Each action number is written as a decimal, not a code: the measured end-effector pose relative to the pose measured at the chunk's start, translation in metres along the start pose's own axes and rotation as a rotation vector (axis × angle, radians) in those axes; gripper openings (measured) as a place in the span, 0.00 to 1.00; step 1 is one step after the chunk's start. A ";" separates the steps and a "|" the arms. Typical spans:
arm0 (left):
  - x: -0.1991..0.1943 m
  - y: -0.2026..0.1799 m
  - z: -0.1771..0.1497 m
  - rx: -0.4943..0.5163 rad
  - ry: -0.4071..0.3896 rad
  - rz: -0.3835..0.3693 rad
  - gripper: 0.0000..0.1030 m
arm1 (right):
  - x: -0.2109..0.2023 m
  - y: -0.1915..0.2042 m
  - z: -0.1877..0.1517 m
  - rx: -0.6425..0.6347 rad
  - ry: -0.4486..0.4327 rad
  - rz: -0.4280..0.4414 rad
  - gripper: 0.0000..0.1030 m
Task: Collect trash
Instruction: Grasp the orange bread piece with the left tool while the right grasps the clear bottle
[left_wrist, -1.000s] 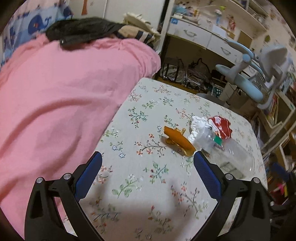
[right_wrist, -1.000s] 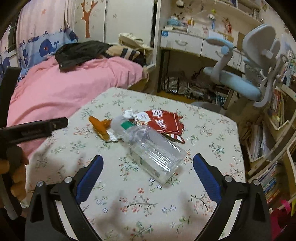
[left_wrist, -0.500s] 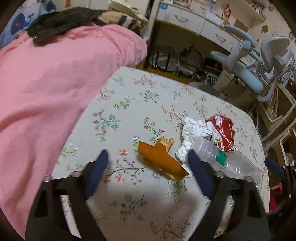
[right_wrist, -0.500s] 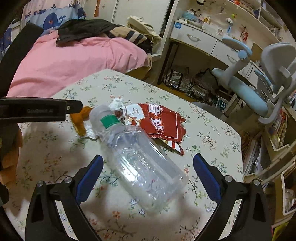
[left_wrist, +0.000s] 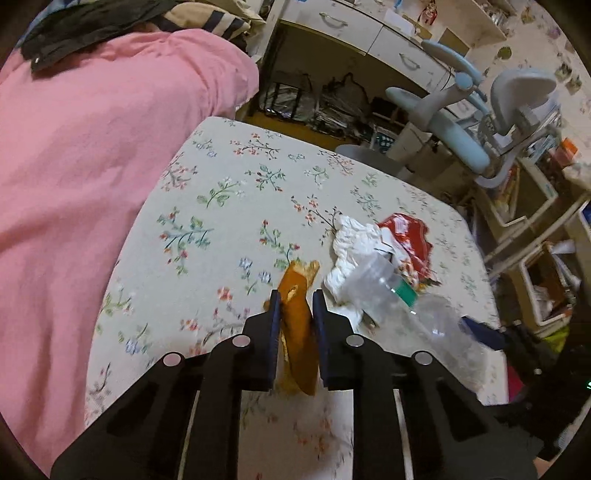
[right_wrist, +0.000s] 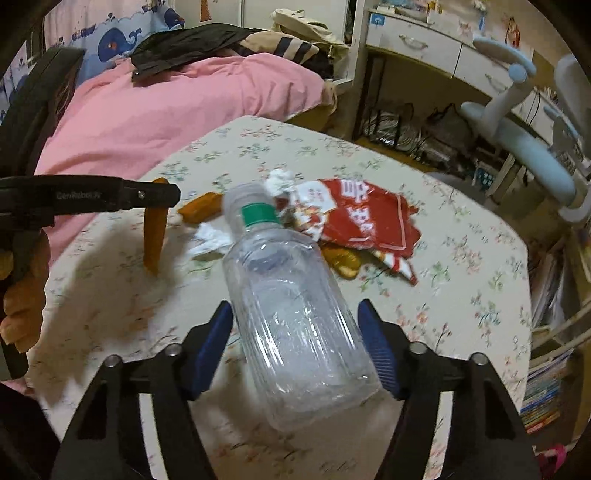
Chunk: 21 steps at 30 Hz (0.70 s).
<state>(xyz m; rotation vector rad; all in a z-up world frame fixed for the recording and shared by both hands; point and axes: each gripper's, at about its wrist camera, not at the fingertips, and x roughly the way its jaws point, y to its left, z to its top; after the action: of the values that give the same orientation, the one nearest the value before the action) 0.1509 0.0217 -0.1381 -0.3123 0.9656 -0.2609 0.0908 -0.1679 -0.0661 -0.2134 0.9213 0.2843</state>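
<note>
Near the middle of the table (left_wrist: 229, 206), toward its right edge, the trash lies in one cluster: an orange wrapper (left_wrist: 297, 325), a crumpled white tissue (left_wrist: 354, 240), a red snack bag (right_wrist: 364, 221) and a clear plastic bottle (right_wrist: 291, 314) with a green neck ring.

Left tool (left_wrist: 295, 306): the jaws are closing and stand nearly together, with the orange wrapper between them. The pads appear to press on the wrapper from both sides. In the right wrist view the wrapper hangs as a narrow strip from the tool tip down to the table, so its long axis runs close to vertical there; whether its lower end is touching the cloth cannot be told for certain.

Right tool (right_wrist: 295, 347): the jaws are closing and stand about half open. The bottle body lies between them. A narrow gap shows beside each pad, so no grip is judged to exist yet.

Governing relation: the bottle lies on its side, its long axis running away from the right tool, the base nearest and the neck pointing toward the tissue and the bag. The jaws therefore straddle the bottle across its width, the correct orientation for closing on it. The right tool is the nearer one to the bottle; the left tool is occupied with the wrapper. The bottle neck lies against the tissue and the bag, so lifting may disturb both.
</note>
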 end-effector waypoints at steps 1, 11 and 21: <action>-0.004 0.002 -0.002 -0.006 0.006 -0.017 0.16 | -0.003 0.000 -0.002 0.016 0.004 0.016 0.60; -0.033 0.020 -0.036 0.018 0.116 -0.080 0.18 | -0.035 0.002 -0.038 0.135 0.060 0.138 0.55; -0.029 0.007 -0.069 0.203 0.207 0.065 0.25 | -0.052 -0.001 -0.067 0.160 0.088 0.117 0.60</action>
<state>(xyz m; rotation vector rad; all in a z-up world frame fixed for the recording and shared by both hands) 0.0779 0.0283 -0.1550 -0.0681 1.1409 -0.3332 0.0113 -0.1972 -0.0638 -0.0249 1.0410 0.3099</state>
